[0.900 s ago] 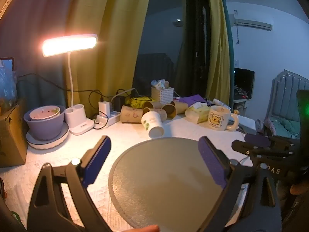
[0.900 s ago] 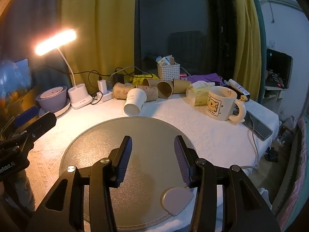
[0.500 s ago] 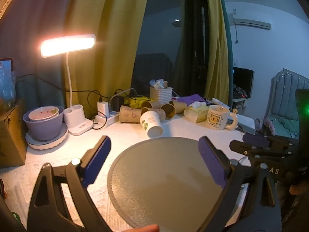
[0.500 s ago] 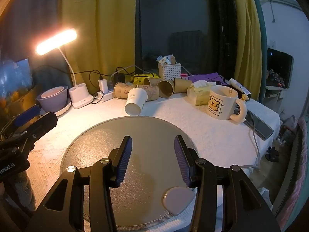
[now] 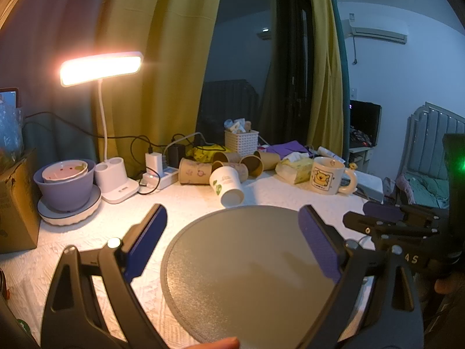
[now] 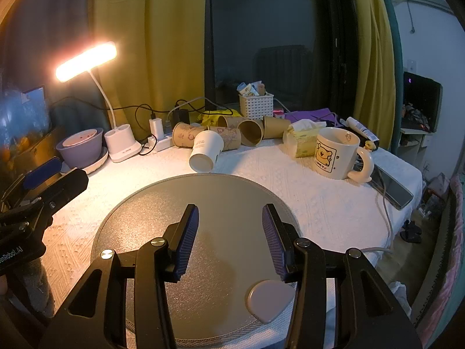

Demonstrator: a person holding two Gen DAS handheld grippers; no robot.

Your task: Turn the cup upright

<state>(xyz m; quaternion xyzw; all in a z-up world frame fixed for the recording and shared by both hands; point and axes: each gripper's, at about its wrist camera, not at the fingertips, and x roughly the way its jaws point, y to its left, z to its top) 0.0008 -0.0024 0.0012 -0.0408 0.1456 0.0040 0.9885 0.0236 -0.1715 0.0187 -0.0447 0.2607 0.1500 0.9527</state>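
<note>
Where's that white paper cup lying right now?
In both views the white paper cup lies on its side just beyond the far edge of the round grey mat, in front of the brown paper cups, mouth toward the cameras.

Paper cup (image 6: 205, 151) on its side just behind round mat (image 6: 221, 192) (mid-worktop); mug (image 6: 337, 152) right, desk lamp (image 6: 116, 133) left.

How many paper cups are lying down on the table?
5: one white cup nearest the round mat, and four brown cups in a row behind it. More may be hidden.
</note>
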